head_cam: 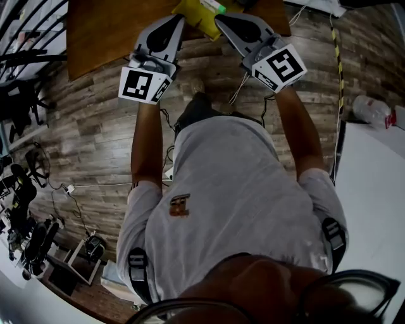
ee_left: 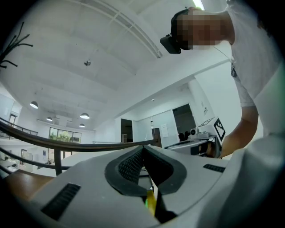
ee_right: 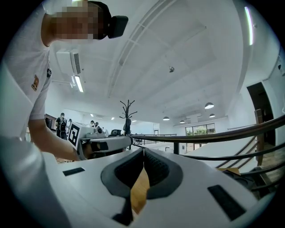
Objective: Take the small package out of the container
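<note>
Head view, person: seen from above in a grey shirt, both arms reaching forward over the plank floor (head_cam: 95,126).
Head view, left gripper (head_cam: 179,20): at the near edge of the brown bench (head_cam: 107,31), its marker cube toward the person.
Head view, right gripper (head_cam: 219,18): just beside the left one, angled inward toward it.
Head view, yellow package (head_cam: 193,11): between the two sets of jaws above the bench edge, with a green patch at its far end. The frame top cuts part of it off.
Left gripper view, jaws: clenched on a thin yellow edge of the package with a speck of green, low in the gap. The right gripper shows at the right.
Right gripper view, jaws: clenched on a yellow-tan fold of the package that fills the lower gap. The left gripper shows at the left.
</note>
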Demonstrator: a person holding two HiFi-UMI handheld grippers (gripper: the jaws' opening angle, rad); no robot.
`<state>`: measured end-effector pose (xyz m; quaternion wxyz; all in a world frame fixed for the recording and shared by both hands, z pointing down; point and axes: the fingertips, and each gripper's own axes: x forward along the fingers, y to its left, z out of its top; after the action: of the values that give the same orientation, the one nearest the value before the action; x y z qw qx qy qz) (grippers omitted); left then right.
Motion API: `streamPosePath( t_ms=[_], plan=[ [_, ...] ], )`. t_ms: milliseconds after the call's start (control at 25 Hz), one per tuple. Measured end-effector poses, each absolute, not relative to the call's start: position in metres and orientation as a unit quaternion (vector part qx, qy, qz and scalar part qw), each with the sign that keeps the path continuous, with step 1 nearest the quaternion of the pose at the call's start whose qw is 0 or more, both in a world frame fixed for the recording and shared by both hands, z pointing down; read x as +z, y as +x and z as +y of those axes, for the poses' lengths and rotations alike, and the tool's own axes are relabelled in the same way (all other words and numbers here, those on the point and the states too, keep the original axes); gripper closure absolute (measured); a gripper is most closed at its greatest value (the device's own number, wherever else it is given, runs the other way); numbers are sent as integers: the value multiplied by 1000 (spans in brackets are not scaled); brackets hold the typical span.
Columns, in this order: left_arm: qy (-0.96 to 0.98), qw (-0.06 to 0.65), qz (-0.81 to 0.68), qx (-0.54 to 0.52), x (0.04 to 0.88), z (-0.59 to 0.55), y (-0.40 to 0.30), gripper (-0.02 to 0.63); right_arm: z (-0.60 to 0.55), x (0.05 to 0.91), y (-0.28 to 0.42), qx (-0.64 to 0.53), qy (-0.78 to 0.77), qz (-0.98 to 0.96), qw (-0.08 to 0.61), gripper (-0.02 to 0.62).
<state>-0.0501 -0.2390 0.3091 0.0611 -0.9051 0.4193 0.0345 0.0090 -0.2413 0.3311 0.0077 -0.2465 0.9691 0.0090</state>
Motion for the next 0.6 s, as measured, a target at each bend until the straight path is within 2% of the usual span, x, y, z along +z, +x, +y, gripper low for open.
streamPosePath(
  t_ms=[320, 600],
  plan=[
    [-922, 77, 379, 35, 320, -324, -83, 588, -325, 340, -35, 10, -283, 959, 0, 563],
    [-934, 53, 350, 38, 337, -385, -119, 588, -385, 362, -75, 9, -320, 946, -45, 563]
  ],
)
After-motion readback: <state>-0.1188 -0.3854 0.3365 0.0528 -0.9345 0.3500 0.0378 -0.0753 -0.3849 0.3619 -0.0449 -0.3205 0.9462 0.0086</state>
